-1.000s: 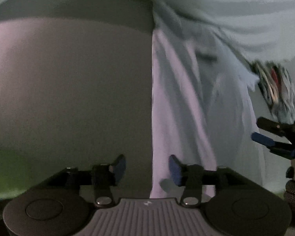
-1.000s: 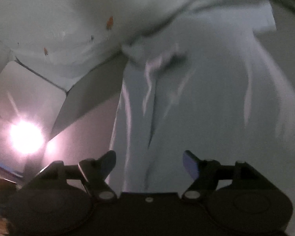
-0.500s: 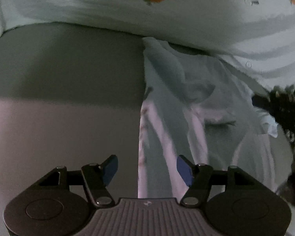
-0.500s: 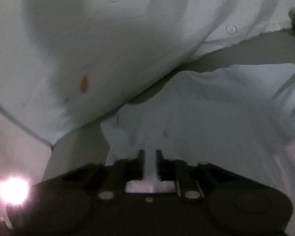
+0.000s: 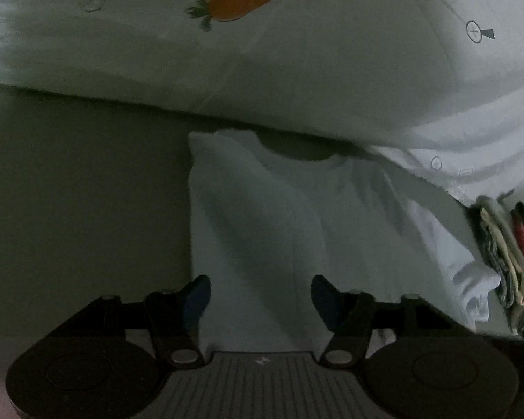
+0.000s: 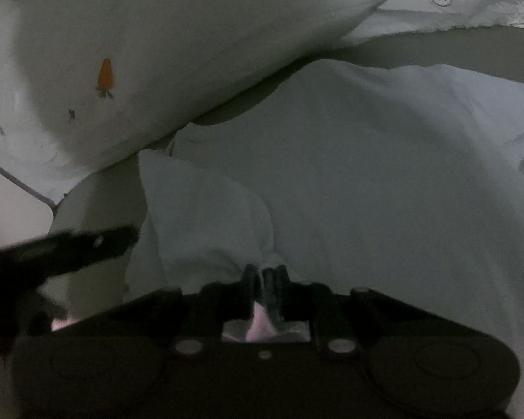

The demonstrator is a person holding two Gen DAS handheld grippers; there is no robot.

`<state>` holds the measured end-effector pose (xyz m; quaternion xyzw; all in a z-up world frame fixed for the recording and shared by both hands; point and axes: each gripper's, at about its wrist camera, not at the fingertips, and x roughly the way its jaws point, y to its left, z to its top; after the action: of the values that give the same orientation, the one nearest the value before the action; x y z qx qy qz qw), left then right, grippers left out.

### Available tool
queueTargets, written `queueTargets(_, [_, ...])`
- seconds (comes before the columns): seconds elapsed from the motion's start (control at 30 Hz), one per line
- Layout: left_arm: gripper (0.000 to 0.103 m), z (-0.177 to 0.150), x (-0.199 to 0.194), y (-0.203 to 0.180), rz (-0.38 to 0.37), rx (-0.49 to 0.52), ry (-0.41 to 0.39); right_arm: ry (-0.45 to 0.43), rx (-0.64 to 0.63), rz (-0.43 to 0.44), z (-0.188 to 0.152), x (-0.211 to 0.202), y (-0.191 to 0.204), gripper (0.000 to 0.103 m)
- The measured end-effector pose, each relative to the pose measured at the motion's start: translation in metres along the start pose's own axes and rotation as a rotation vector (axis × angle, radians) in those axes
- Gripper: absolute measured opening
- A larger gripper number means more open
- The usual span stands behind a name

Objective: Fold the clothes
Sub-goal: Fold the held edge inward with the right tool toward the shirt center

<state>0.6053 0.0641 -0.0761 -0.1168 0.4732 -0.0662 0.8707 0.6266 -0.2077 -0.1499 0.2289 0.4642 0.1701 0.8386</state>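
A white garment [image 5: 279,230] lies on the grey surface [image 5: 80,192], its left edge running straight up the middle of the left wrist view. My left gripper [image 5: 261,296] is open, its fingers astride that edge near the hem, holding nothing. My right gripper [image 6: 263,277] is shut on a bunched fold of the same white garment [image 6: 366,181]. The left gripper's dark finger [image 6: 73,248] shows at the left of the right wrist view.
A white pillow or quilt with carrot prints [image 5: 234,49] lies across the far side, overhanging the garment's top; it also shows in the right wrist view [image 6: 157,52]. A stack of folded coloured clothes [image 5: 506,255] sits at the right.
My right gripper closed on the garment's edge and now holds it bunched. My left gripper moved closer to the garment and pillow and stayed open.
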Motion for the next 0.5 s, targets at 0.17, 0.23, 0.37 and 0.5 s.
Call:
queueTargets(0.17, [0.058, 0.005, 0.019, -0.004, -0.001, 0.043, 0.015, 0.009, 0.234, 0.083, 0.008, 0.01, -0.032, 0.045])
queueTargets(0.23, [0.058, 0.006, 0.025, -0.005, 0.0, 0.053, 0.025, 0.018, 0.329, 0.131, 0.011, 0.017, -0.044, 0.042])
queueTargets(0.37, [0.058, 0.009, 0.037, -0.002, 0.018, 0.05, 0.044, -0.042, 0.406, 0.187, 0.008, 0.008, -0.046, 0.006])
queueTargets(0.5, [0.06, 0.01, 0.041, -0.002, 0.013, 0.049, 0.041, -0.314, 0.267, 0.23, 0.017, -0.047, -0.028, 0.004])
